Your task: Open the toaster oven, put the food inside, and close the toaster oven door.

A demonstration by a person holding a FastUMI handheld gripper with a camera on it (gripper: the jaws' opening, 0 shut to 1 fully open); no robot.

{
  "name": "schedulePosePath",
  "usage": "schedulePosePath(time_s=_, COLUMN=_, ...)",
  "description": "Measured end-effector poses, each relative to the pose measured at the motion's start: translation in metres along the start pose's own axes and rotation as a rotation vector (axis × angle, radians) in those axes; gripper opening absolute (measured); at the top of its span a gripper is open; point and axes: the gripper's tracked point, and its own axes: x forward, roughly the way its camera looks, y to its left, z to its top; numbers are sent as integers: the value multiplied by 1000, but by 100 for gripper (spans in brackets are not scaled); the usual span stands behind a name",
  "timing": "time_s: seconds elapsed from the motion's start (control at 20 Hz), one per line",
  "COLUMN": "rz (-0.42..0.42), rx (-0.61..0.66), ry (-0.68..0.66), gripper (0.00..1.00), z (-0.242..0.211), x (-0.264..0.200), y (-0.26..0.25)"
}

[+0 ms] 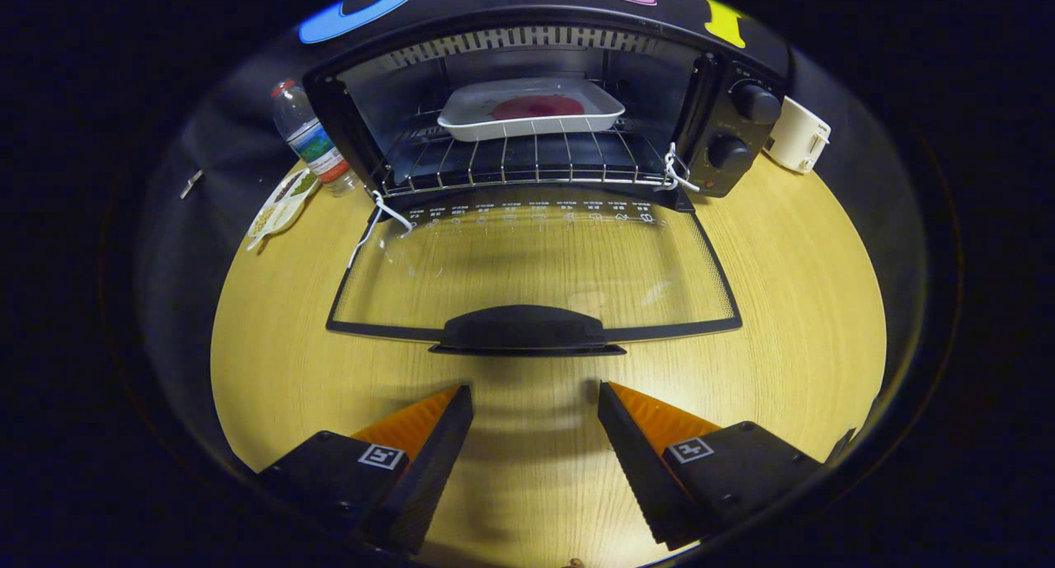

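One tray [532, 106], two knobs [757, 103], jaws apart

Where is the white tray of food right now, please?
The white tray sits on the wire rack inside the open toaster oven, beyond the open gripper.

Bare table [783, 304] between the spread, empty gripper [536, 399] and the lowered door's handle [523, 330].
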Motion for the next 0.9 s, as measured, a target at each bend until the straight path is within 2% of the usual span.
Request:
schedulePosePath(time_s=0.25, rz=-26, rx=2, ry=-10, gripper=99, z=12, x=6, y=-4)
schedulePosePath(time_s=0.45, rz=33, rx=25, ry=-31, gripper=99, z=18, x=-7, y=0)
schedulePosePath(time_s=0.9, rz=70, rx=26, ry=-116, gripper=99, z=39, x=-47, y=6)
